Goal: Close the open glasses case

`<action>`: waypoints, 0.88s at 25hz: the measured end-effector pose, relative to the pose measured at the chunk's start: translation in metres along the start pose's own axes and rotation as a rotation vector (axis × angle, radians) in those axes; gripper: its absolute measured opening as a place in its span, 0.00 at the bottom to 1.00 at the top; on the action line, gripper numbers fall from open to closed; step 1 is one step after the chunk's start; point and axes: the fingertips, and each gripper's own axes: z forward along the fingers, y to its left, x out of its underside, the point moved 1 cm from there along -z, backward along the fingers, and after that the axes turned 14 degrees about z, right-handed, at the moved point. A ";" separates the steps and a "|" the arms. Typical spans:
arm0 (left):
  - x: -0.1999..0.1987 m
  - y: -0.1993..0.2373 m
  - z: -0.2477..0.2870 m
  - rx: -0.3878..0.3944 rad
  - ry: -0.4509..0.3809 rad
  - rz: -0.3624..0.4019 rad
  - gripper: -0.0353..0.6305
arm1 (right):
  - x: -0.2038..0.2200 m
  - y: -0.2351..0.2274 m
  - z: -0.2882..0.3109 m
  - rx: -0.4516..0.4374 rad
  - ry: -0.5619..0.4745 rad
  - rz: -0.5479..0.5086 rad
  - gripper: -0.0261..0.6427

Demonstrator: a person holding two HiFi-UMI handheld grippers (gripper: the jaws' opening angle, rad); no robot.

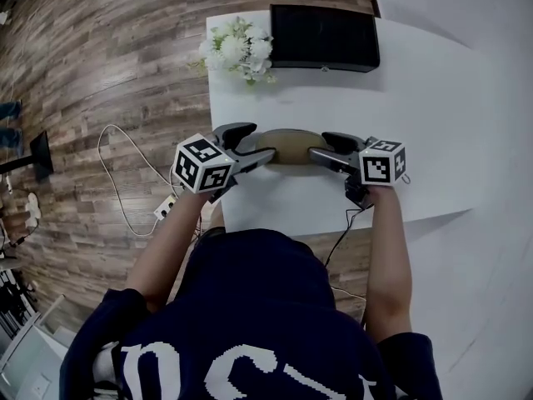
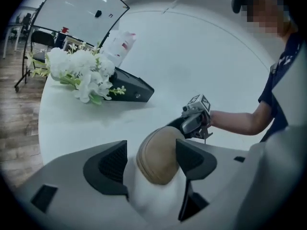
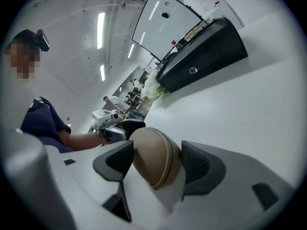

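A tan oval glasses case (image 1: 290,147) lies on the white table (image 1: 275,207) between the two grippers, its lid down. In the right gripper view a seam runs round the case (image 3: 154,161). My left gripper (image 1: 261,143) straddles the case's left end, jaws wide apart. In its own view the case (image 2: 157,156) sits between the pads of the left gripper (image 2: 153,161), close against the right one with a gap at the left. My right gripper (image 1: 320,145) straddles the other end, and the right gripper (image 3: 156,163) is open too, with little room on either side of the case.
White artificial flowers (image 1: 237,47) and a long black box (image 1: 325,37) stand at the table's far edge. The near edge of the table runs just below both grippers. A white cable and a power strip (image 1: 164,208) lie on the wooden floor at the left.
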 end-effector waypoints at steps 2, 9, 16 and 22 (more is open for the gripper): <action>0.002 0.000 0.000 0.017 0.011 -0.011 0.51 | 0.007 0.001 0.000 -0.008 0.034 -0.035 0.46; 0.015 -0.024 0.004 0.128 0.095 0.102 0.52 | 0.018 0.010 -0.004 0.023 -0.008 -0.215 0.46; 0.028 -0.046 0.009 0.192 0.158 0.295 0.53 | 0.037 0.033 -0.012 0.126 -0.084 -0.672 0.46; 0.029 -0.053 0.007 0.193 0.126 0.493 0.53 | 0.050 0.030 -0.012 0.087 0.061 -0.682 0.46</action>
